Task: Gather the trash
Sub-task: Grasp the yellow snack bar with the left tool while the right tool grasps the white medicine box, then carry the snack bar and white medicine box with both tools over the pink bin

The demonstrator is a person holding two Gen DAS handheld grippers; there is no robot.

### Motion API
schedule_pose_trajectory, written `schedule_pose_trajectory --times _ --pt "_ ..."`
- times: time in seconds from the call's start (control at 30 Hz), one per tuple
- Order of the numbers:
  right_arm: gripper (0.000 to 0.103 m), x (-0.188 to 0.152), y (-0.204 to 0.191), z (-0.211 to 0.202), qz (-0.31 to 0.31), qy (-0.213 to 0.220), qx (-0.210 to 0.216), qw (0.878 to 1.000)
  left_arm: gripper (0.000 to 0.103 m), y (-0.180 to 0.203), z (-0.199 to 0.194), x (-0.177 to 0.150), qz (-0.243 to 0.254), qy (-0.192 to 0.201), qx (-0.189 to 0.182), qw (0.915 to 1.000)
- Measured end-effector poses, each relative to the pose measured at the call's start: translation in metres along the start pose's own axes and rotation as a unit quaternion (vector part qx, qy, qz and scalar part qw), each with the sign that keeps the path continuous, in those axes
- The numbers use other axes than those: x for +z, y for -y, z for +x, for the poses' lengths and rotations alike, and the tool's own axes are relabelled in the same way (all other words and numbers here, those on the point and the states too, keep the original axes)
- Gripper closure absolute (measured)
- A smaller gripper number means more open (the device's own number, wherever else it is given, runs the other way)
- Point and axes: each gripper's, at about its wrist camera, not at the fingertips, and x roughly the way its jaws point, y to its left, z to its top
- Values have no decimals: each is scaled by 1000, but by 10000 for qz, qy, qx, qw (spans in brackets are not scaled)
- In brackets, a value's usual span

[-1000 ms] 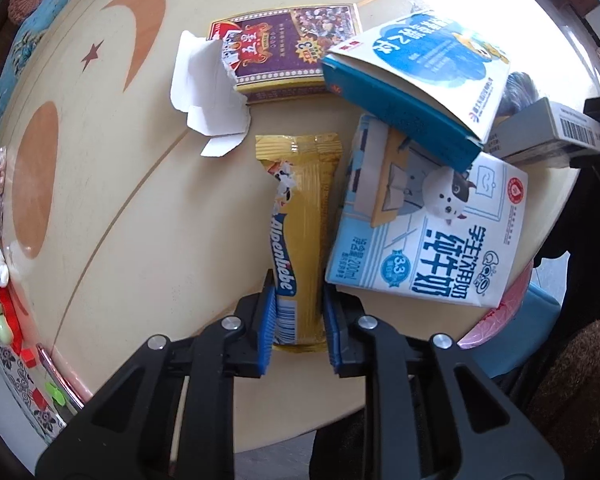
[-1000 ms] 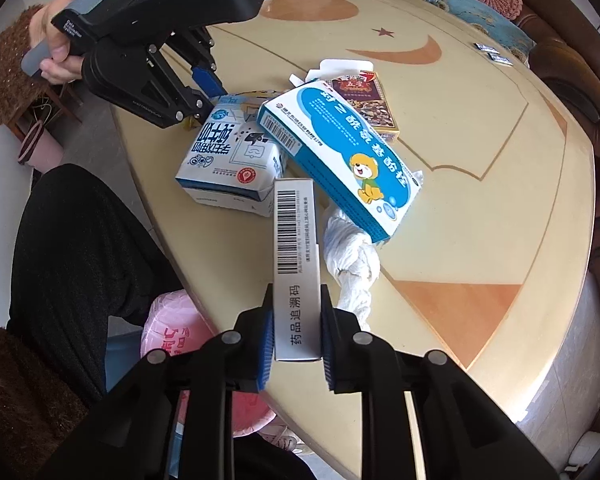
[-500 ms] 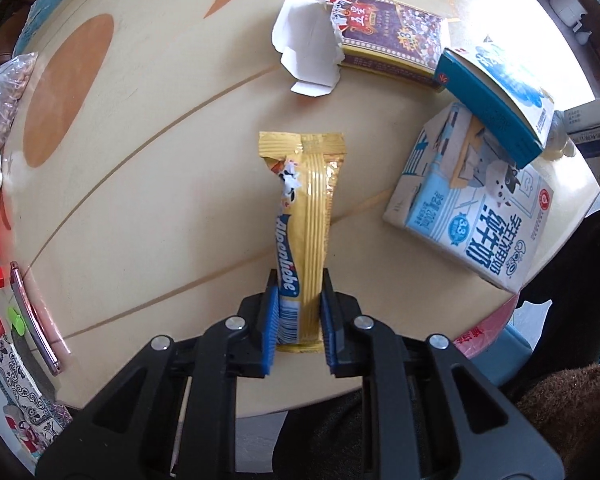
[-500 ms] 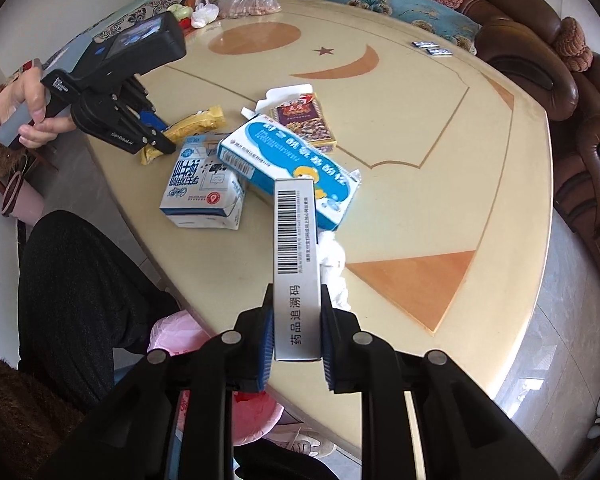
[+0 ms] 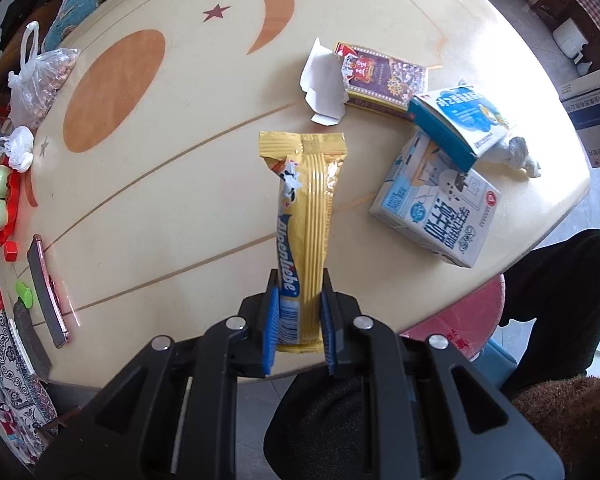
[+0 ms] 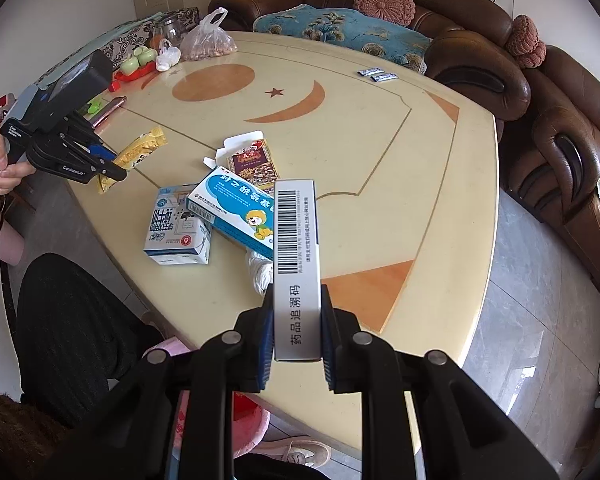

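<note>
Left wrist view, left gripper (image 5: 298, 326) clamped on yellow candy wrapper (image 5: 305, 216) lifted above table (image 5: 160, 184) near edge, right gripper (image 6: 296, 340) pinching white barcode box (image 6: 296, 264) over same edge, milk carton (image 5: 436, 210) and blue medicine box (image 5: 456, 122) lying by that edge.

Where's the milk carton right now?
The milk carton lies on its side near the table edge closest to the person, in the left part of the right wrist view, with the blue medicine box leaning on it.

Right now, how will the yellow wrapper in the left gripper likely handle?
The yellow wrapper is probably light and floppy: thin foil, top torn open. It may slip, since the left gripper pinches only its bottom end.
</note>
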Motion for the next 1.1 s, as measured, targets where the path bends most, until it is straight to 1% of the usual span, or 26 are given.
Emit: schedule_pose_trajectory --times 0.17,0.27,0.37,0.57,0.87,1.1 --pt "83 -6 -13 -19 -41 79 -11 10000 84 21 -25 -20 169 176 -67 9997" --pt "83 -12 -22 -32 -65 143 4 9999 84 32 -38 -35 279 301 6 9992" --pt "83 -20 -32 -45 -91 201 13 9998 84 45 -52 -51 298 405 -58 9987" --pt "83 -39 -53 -66 -179 254 106 9995 84 77 -69 -80 555 577 5 9968" --pt "83 -75 -83 -84 -357 120 138 9992 84 118 -70 -116 873 571 -12 9945" --pt "83 -96 -98 -88 -382 -9 182 9991 84 140 -60 -134 1043 510 -92 9932"
